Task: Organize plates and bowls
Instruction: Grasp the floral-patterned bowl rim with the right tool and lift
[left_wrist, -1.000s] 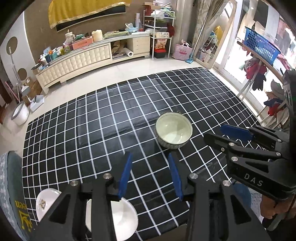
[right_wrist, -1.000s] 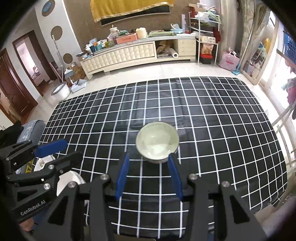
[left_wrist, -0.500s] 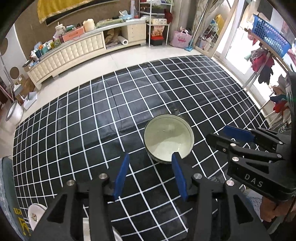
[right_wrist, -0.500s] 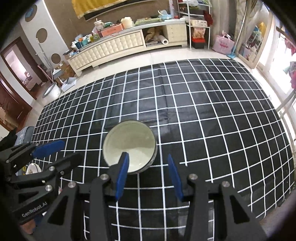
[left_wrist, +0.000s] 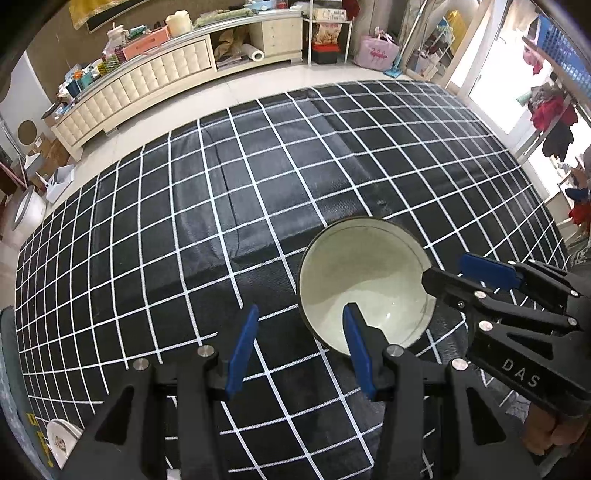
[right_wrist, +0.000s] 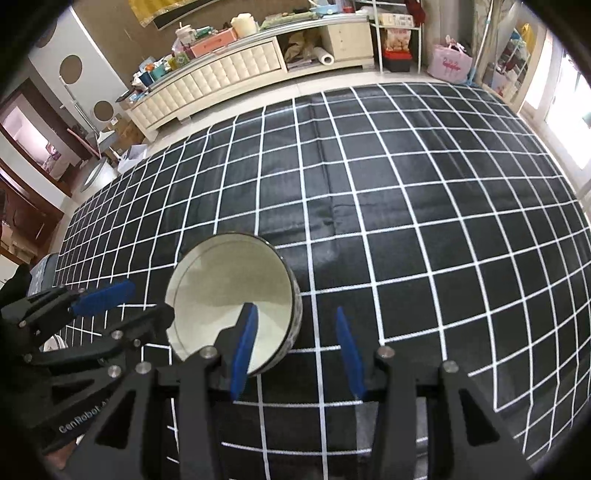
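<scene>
A pale bowl with a dark patterned outside (left_wrist: 364, 275) stands on the black checked cloth (left_wrist: 221, 206); it also shows in the right wrist view (right_wrist: 231, 291). My left gripper (left_wrist: 301, 341) is open, its right finger over the bowl's near-left rim and inside. My right gripper (right_wrist: 295, 343) is open, its left finger over the bowl's near-right rim, its right finger outside. Each gripper straddles the bowl's wall from its own side. A small white plate (left_wrist: 61, 439) shows at the lower left.
The cloth's far edge meets a tiled floor with a long cream cabinet (right_wrist: 229, 74) behind. A grey cushion (left_wrist: 11, 369) lies at the cloth's left edge. A clothes rack (left_wrist: 554, 110) stands to the right.
Both grippers have moved forward and down to the bowl, which now sits between them. The left gripper shifted left of the bowl, the right gripper right of it. The white plates slid out of view.
</scene>
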